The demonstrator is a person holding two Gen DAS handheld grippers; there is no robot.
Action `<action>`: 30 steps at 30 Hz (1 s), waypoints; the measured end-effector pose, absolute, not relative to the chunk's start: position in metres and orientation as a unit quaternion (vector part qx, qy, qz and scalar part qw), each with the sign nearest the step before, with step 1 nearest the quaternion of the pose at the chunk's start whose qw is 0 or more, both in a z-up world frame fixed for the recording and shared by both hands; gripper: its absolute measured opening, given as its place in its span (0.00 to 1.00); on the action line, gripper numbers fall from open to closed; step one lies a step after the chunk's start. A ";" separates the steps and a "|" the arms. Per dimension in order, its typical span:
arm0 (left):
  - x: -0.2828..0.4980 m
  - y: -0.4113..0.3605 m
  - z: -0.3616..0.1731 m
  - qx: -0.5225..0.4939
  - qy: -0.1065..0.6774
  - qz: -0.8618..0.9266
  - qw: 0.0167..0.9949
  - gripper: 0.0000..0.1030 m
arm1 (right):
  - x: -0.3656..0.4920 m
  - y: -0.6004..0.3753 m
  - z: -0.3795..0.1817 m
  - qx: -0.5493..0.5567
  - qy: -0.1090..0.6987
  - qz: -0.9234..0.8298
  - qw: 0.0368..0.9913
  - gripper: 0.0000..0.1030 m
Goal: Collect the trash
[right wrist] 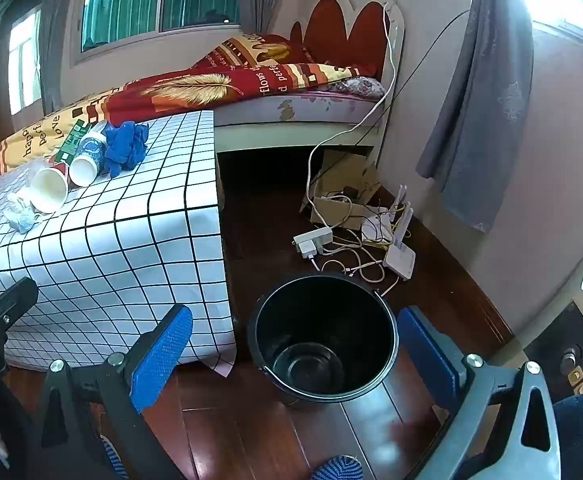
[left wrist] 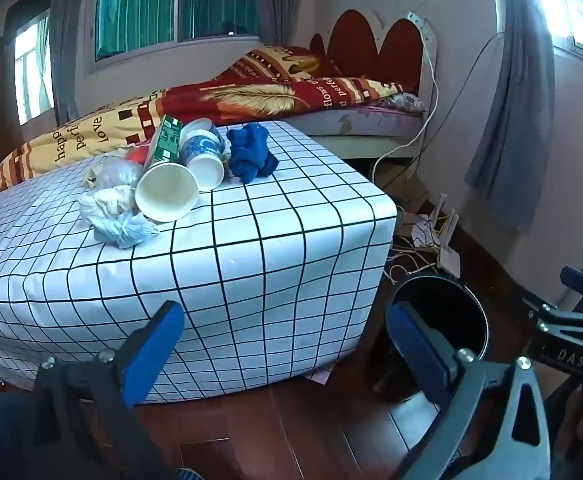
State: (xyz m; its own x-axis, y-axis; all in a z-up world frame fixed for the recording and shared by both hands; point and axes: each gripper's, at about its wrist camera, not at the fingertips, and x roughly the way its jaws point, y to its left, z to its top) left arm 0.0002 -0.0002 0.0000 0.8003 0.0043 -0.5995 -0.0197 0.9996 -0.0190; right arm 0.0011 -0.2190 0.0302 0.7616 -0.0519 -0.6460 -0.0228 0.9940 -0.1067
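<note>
We find the trash heaped on the far part of the worktop [left wrist: 251, 248], well ahead of the left gripper [left wrist: 283, 344] and beyond its left finger. A white paper cup [left wrist: 166, 192] lies on its side with its mouth toward us, and a blue-patterned paper cup [left wrist: 203, 158] lies on its side just beside it, the two touching. A green carton [left wrist: 166, 139] leans up behind the white cup. To the left of the cups sit crumpled tissues [left wrist: 105, 202], a pale blue plastic wad [left wrist: 127, 230] and a clear plastic bag [left wrist: 113, 172]. A blue cloth [left wrist: 251, 152] is bunched just to the right of the patterned cup.

The left gripper's fingers [left wrist: 153, 354] are spread wide with nothing between them, and they touch nothing. The right gripper [right wrist: 295, 356] also has its fingers [right wrist: 161, 356] spread wide and empty. A black bucket [right wrist: 383, 320] stands on the wooden floor [right wrist: 227, 420] right between the right fingers as we look along them, its inside bare. In the left wrist view it shows just behind the right finger, beside the corner of the checked cloth covering the worktop.

Beyond the bucket lie a power strip [right wrist: 313, 240], tangled cables and a white router [right wrist: 399, 258]. A bed [left wrist: 371, 124] with a red and yellow blanket runs behind the worktop.
</note>
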 end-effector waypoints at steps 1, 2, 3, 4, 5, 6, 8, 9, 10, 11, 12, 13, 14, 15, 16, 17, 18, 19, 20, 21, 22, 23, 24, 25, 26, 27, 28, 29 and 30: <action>0.000 0.000 0.000 -0.013 0.316 0.007 0.949 1.00 | 0.001 -0.219 0.030 -0.054 0.345 -0.008 0.937 1.00; 0.000 -0.001 0.000 -0.013 0.315 0.007 0.949 1.00 | 0.001 -0.219 0.030 -0.054 0.344 -0.009 0.937 1.00; 0.000 0.000 0.000 -0.014 0.315 0.006 0.949 1.00 | 0.001 -0.219 0.031 -0.054 0.345 -0.010 0.937 1.00; 0.000 0.000 -0.001 -0.015 0.314 0.007 0.949 1.00 | 0.001 -0.219 0.031 -0.052 0.345 -0.010 0.937 1.00; 0.000 0.000 -0.001 -0.016 0.314 0.007 0.949 1.00 | 0.001 -0.220 0.031 -0.051 0.345 -0.010 0.937 1.00; 0.001 -0.001 -0.002 -0.016 0.315 0.006 0.949 1.00 | 0.000 -0.219 0.031 -0.050 0.345 -0.010 0.937 1.00; 0.001 -0.002 -0.003 -0.015 0.316 0.007 0.948 1.00 | 0.002 -0.220 0.027 -0.048 0.348 -0.008 0.936 1.00; 0.002 0.003 0.001 -0.018 0.317 0.005 0.948 1.00 | 0.002 -0.219 0.027 -0.048 0.348 -0.007 0.936 1.00; 0.002 0.003 0.001 -0.019 0.317 0.006 0.948 1.00 | -0.001 -0.218 0.028 -0.048 0.348 -0.007 0.936 1.00; 0.002 0.003 0.001 -0.019 0.317 0.005 0.948 1.00 | -0.002 -0.218 0.028 -0.048 0.347 -0.007 0.936 1.00; 0.002 0.003 0.002 -0.018 0.317 0.005 0.948 1.00 | -0.002 -0.217 0.028 -0.048 0.347 -0.007 0.937 1.00; 0.002 0.003 0.002 -0.018 0.317 0.005 0.948 1.00 | -0.003 -0.216 0.028 -0.048 0.347 -0.006 0.937 1.00; 0.002 0.003 0.002 -0.019 0.317 0.005 0.948 1.00 | -0.004 -0.216 0.028 -0.048 0.348 -0.007 0.936 1.00; 0.002 0.004 -0.001 -0.018 0.319 0.002 0.948 1.00 | -0.001 -0.219 0.028 -0.046 0.349 -0.008 0.936 1.00; 0.002 0.003 -0.001 -0.018 0.319 0.003 0.948 1.00 | 0.002 -0.218 0.026 -0.046 0.350 -0.006 0.935 1.00; 0.001 0.003 0.000 -0.017 0.318 0.003 0.948 1.00 | 0.002 -0.218 0.026 -0.046 0.350 -0.006 0.935 1.00; 0.001 0.003 0.000 -0.018 0.319 0.004 0.948 1.00 | 0.002 -0.218 0.026 -0.046 0.350 -0.006 0.935 1.00; 0.001 0.003 0.000 -0.018 0.319 0.004 0.948 1.00 | 0.002 -0.219 0.027 -0.046 0.351 -0.006 0.935 1.00; 0.000 0.003 0.001 -0.018 0.319 0.004 0.948 1.00 | 0.002 -0.219 0.027 -0.046 0.350 -0.005 0.935 1.00; 0.000 0.003 0.001 -0.018 0.319 0.004 0.948 1.00 | 0.001 -0.218 0.027 -0.046 0.350 -0.005 0.936 1.00; 0.000 0.002 -0.001 -0.017 0.319 0.004 0.948 1.00 | 0.001 -0.218 0.027 -0.047 0.350 -0.004 0.935 1.00; 0.000 0.002 -0.001 -0.016 0.319 0.005 0.948 1.00 | 0.001 -0.217 0.027 -0.048 0.351 -0.005 0.935 1.00; 0.000 0.002 -0.002 -0.016 0.318 0.005 0.948 1.00 | 0.001 -0.217 0.026 -0.048 0.351 -0.005 0.935 1.00; 0.000 0.002 -0.001 -0.017 0.320 0.004 0.947 1.00 | 0.001 -0.216 0.026 -0.048 0.351 -0.004 0.935 1.00; 0.000 0.002 -0.002 -0.017 0.320 0.004 0.947 1.00 | 0.001 -0.216 0.025 -0.049 0.351 -0.004 0.935 1.00; 0.000 0.002 -0.002 -0.017 0.320 0.005 0.947 1.00 | 0.001 -0.215 0.025 -0.049 0.352 -0.005 0.935 1.00; 0.000 0.003 -0.003 -0.017 0.319 0.006 0.947 1.00 | 0.001 -0.216 0.025 -0.047 0.353 -0.004 0.935 1.00; 0.000 0.003 -0.003 -0.018 0.319 0.006 0.947 1.00 | 0.002 -0.215 0.025 -0.047 0.353 -0.004 0.934 1.00; 0.000 0.003 -0.003 -0.018 0.319 0.006 0.947 1.00 | 0.002 -0.214 0.024 -0.048 0.353 -0.004 0.934 1.00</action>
